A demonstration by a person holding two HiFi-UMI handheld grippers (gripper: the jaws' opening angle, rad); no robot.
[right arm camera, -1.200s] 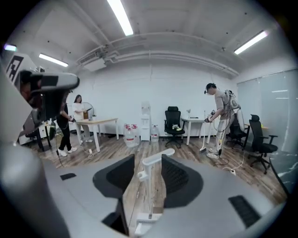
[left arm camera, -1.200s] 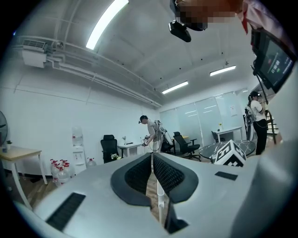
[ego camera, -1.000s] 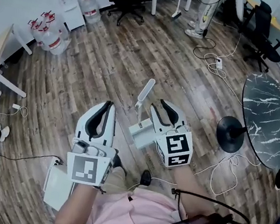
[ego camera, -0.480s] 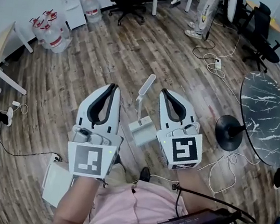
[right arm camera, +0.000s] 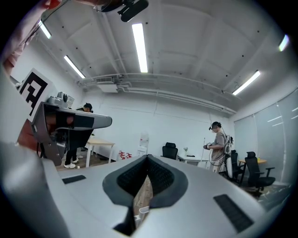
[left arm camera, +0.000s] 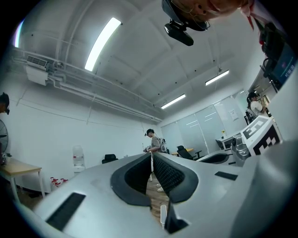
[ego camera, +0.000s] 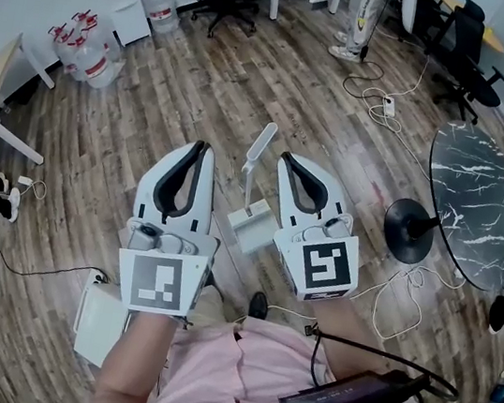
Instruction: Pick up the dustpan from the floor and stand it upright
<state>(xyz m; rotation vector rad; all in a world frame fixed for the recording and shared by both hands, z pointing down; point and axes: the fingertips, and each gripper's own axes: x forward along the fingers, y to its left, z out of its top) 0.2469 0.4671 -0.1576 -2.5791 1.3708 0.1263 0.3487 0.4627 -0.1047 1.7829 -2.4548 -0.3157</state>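
The white dustpan (ego camera: 251, 220) stands on the wood floor with its long handle (ego camera: 260, 148) pointing up, between my two grippers and touched by neither. My left gripper (ego camera: 204, 147) is to its left, jaws shut on nothing. On the other side my right gripper (ego camera: 286, 158) is also shut and empty. In the left gripper view the jaws (left arm camera: 152, 155) meet at the tips, and a white sliver of the dustpan (left arm camera: 163, 214) shows below them. The right gripper view shows the closed jaws (right arm camera: 148, 157) with a bit of the dustpan (right arm camera: 142, 212) low in the gap.
A black round stand base (ego camera: 410, 230) and a dark marble table (ego camera: 480, 199) are at the right, with cables (ego camera: 387, 108) on the floor behind. Water bottles (ego camera: 81, 50) stand at the far left, a white box (ego camera: 102, 324) lies near my feet, and office chairs and a person (ego camera: 362, 14) are at the back.
My right gripper has come away from the dustpan's base, which it overlapped a second ago. Both grippers now flank the dustpan, which stays standing.
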